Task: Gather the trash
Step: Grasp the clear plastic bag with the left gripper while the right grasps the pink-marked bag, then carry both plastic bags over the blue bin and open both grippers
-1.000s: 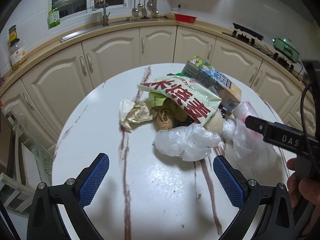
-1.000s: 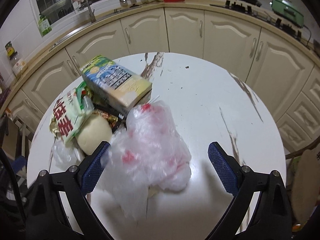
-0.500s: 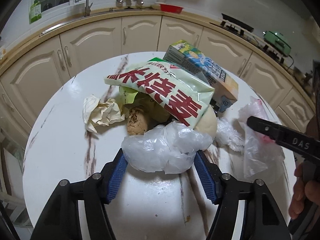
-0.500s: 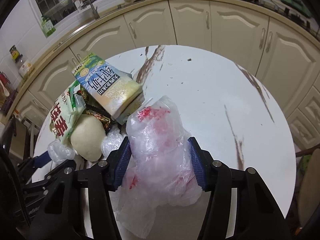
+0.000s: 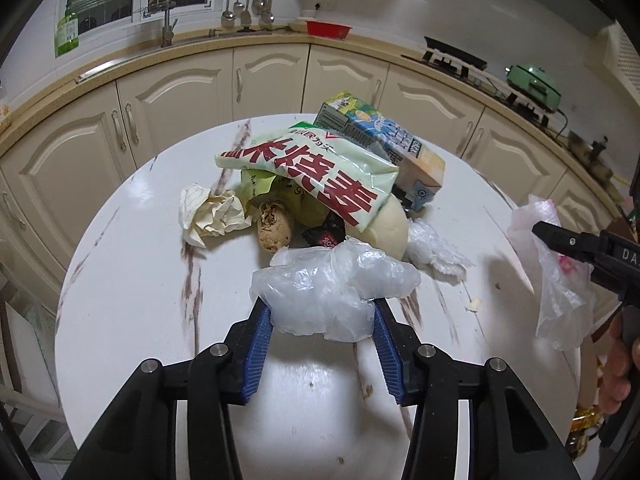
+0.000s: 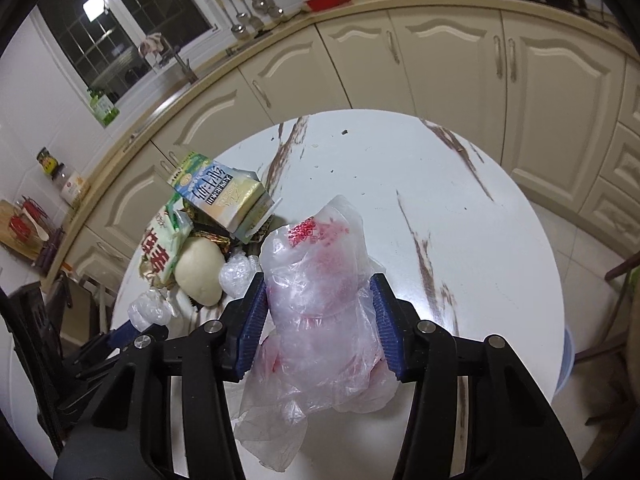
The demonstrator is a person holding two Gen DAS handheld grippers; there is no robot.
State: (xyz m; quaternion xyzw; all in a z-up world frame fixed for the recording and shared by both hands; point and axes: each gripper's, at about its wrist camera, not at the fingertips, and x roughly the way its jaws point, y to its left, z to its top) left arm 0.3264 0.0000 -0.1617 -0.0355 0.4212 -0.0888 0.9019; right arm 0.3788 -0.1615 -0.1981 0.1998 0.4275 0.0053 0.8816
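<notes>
My left gripper (image 5: 322, 316) has its jaws closing, and its blue pads press a crumpled clear plastic bag (image 5: 332, 280) from both sides at the near edge of the trash pile. In the right wrist view my right gripper (image 6: 318, 304) is closing too, its pads squeezing a clear bag with red print (image 6: 320, 280) that stands up between them. That red-printed bag (image 5: 560, 292) hangs from the right gripper at the right edge of the left wrist view.
On the round white table (image 5: 140, 280) lie a green-and-white snack packet (image 5: 316, 168), a drink carton (image 5: 384, 140), a pale bun (image 5: 384, 228), a brown lump (image 5: 274, 228), crumpled paper (image 5: 208, 216) and more clear plastic (image 5: 432, 248). Cream cabinets (image 5: 172, 100) curve behind.
Both grippers went from wide open to closed in on their bags. The left one moved forward to the clear bag. The right one carried the red-printed bag away from the pile.
</notes>
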